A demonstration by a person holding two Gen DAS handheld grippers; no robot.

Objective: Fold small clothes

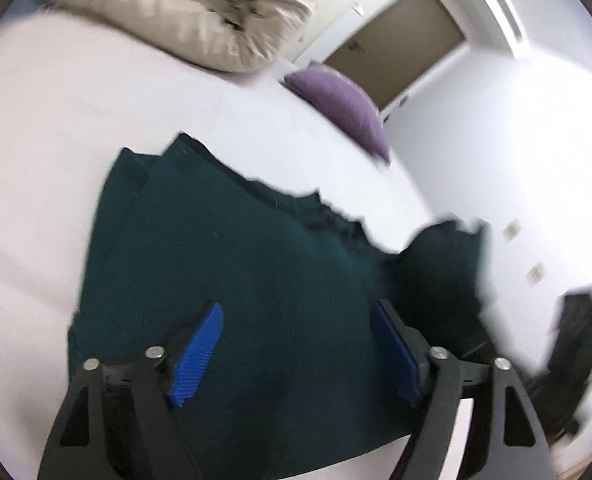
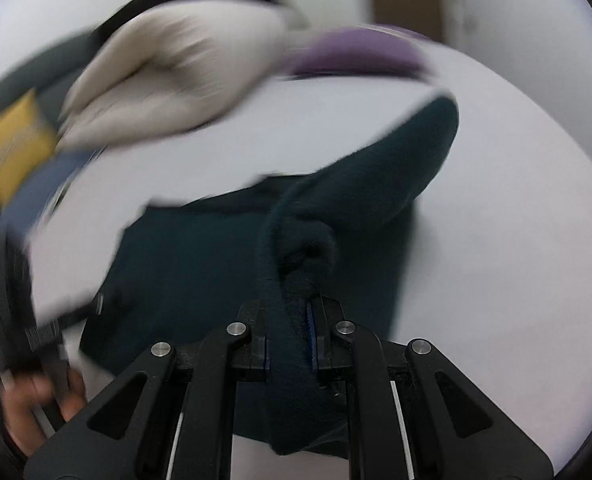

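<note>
Pinching green garment (image 2: 224, 256) — right tool (image 2: 290, 344)

Dark green garment (image 1: 224, 248): matt fuzzy knit cloth; fingers (image 1: 198, 354): ribbed blue plastic.

Garment (image 2: 292, 344) hides right tool pads; duvet (image 2: 168, 80), pillow (image 2: 359, 52) motion-blurred.

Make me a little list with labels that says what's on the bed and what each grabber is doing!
surface: white bed sheet
garment: dark green knitted sweater, spread on the sheet
left gripper: open above the sweater, blue pads apart
right gripper: shut on a bunched fold of the sweater, lifting it
beyond the sweater: beige rolled duvet, purple pillow
sharpness: both views motion-blurred
</note>
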